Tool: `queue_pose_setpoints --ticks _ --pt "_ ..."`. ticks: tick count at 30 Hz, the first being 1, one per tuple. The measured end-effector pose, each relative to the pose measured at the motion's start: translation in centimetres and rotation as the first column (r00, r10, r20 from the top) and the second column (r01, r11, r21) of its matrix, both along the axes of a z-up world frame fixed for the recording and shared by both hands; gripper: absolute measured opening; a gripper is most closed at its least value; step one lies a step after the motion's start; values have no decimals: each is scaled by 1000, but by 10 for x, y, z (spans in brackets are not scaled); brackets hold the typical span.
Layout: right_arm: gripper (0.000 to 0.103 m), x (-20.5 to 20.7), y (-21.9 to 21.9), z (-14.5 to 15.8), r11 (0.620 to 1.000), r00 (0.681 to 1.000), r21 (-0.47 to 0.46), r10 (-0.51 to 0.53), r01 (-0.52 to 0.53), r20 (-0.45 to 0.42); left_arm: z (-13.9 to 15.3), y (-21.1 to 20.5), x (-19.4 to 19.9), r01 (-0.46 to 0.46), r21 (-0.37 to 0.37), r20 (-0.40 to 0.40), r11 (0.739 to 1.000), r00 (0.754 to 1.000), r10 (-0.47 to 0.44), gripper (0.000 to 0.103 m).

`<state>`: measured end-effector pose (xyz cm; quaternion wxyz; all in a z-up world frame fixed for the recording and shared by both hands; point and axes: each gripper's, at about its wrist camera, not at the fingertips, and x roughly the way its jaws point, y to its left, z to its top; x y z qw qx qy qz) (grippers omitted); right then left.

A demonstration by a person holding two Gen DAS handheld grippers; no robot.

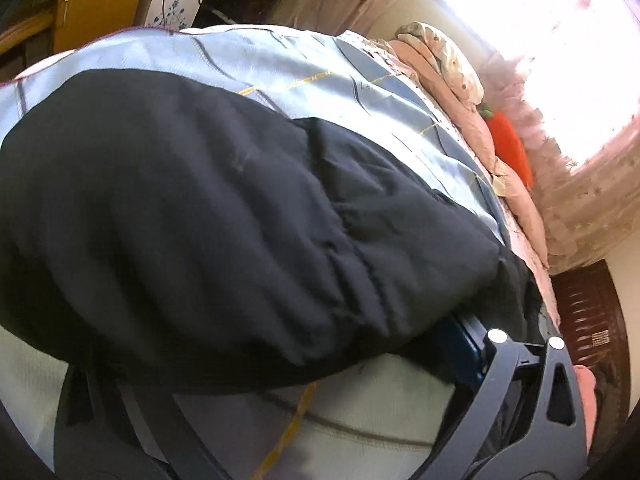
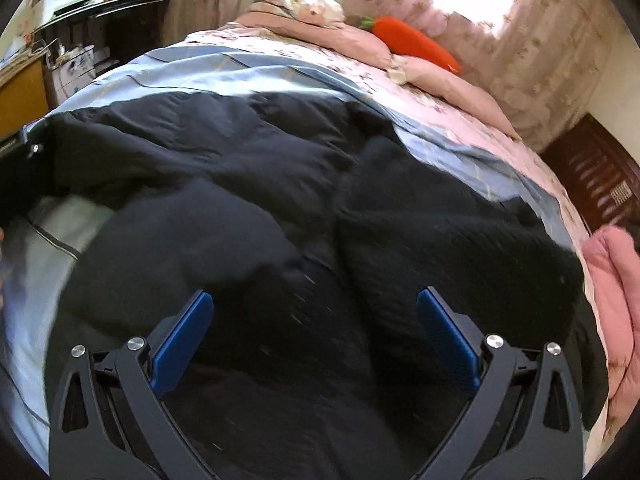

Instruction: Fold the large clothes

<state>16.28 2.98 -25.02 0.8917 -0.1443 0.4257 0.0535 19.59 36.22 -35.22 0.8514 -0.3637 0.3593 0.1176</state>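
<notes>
A large dark navy padded jacket (image 1: 200, 200) lies spread on a bed, over a light blue sheet (image 1: 280, 68). In the left wrist view its near hem drapes over the fingertips of my left gripper (image 1: 272, 344). One blue pad (image 1: 464, 344) shows at the right and the other finger is mostly hidden under the cloth. The jaws stand wide apart, and no squeeze on the cloth shows. My right gripper (image 2: 316, 300) hovers over the jacket (image 2: 280, 184) with both blue pads (image 2: 184, 332) far apart and nothing pinched between them.
Pink bedding with pillows (image 2: 300, 4) and an orange carrot plush (image 2: 416, 44) lie at the head of the bed. A pink blanket (image 2: 612, 276) sits at the right edge, with dark wooden furniture (image 2: 600, 176) beyond. A desk and drawers (image 2: 68, 64) stand at the left.
</notes>
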Motion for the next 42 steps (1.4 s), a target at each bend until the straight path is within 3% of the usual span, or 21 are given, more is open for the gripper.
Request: queue_pose_setpoints --ticks 1,3,5,6,10,14,16,19,20,23,26,27,29,31,33,35,37,38,39,40,42 --pt "102 0 -9 -1 1000 1000 28 -11 11 -10 0 0 1 -6 3 3 1000 1000 6 85" --pt "102 0 -26 -2 997 999 71 -33 35 -22 0 -3 4 -14 -25 22 1000 1000 14 45" --pt "102 -2 -38 -2 997 999 68 -44 45 -20 4 -10 -6 -21 -34 54 999 998 23 26" --pt "102 -2 -46 -2 997 999 57 -44 45 -17 9 -17 -8 -36 1 62 999 997 36 20" --pt "102 -9 -81 4 998 999 32 -46 46 17 44 -47 -20 -91 181 120 979 990 70 12" --pt "102 -18 -126 15 995 997 74 -65 61 48 109 -102 -27 -126 355 237 926 971 41 12" --pt "102 -22 -157 22 988 993 123 -106 98 55 140 -140 -24 -117 466 271 877 963 -15 12" --pt "102 -32 -209 29 962 980 215 -187 168 71 181 -229 -18 -48 678 272 734 943 -190 12" --pt "102 -34 -223 31 954 976 238 -207 184 73 190 -277 -14 -7 767 250 642 924 -289 12" --pt "102 -43 -278 23 901 951 343 -304 267 59 180 -382 -4 82 909 139 409 865 -482 12" --pt "102 -51 -320 7 826 910 420 -415 377 1 144 -461 0 143 972 -4 187 803 -596 12" --pt "102 -54 -329 3 804 897 439 -442 401 -10 123 -488 -2 162 983 -75 82 774 -629 12" --pt "102 -60 -345 -5 766 876 470 -481 438 -33 96 -513 -1 208 978 -167 -15 735 -657 16" --pt "102 -65 -356 -13 748 859 468 -509 471 -51 78 -523 -2 254 966 -219 -46 712 -667 17" --pt "102 -68 -362 -17 748 853 455 -518 483 -53 66 -526 -8 236 967 -237 -94 709 -665 21" --pt "102 -65 -360 -18 758 854 436 -518 486 -52 65 -523 -8 273 958 -262 -93 687 -677 27" --pt "102 -58 -357 -17 767 858 422 -511 483 -52 76 -508 -10 307 951 -230 -13 682 -694 34" --pt "102 -56 -353 -15 772 861 420 -505 478 -52 82 -502 -11 318 948 -211 24 681 -702 44" --pt "102 -51 -348 -14 776 866 420 -497 471 -52 92 -490 -12 326 942 -174 86 688 -704 80" --pt "102 -45 -347 -13 779 871 423 -489 462 -51 103 -477 -14 317 936 -121 152 695 -709 101" --pt "102 -40 -340 -6 787 879 428 -474 445 -43 119 -455 -18 324 916 -50 238 679 -732 101"
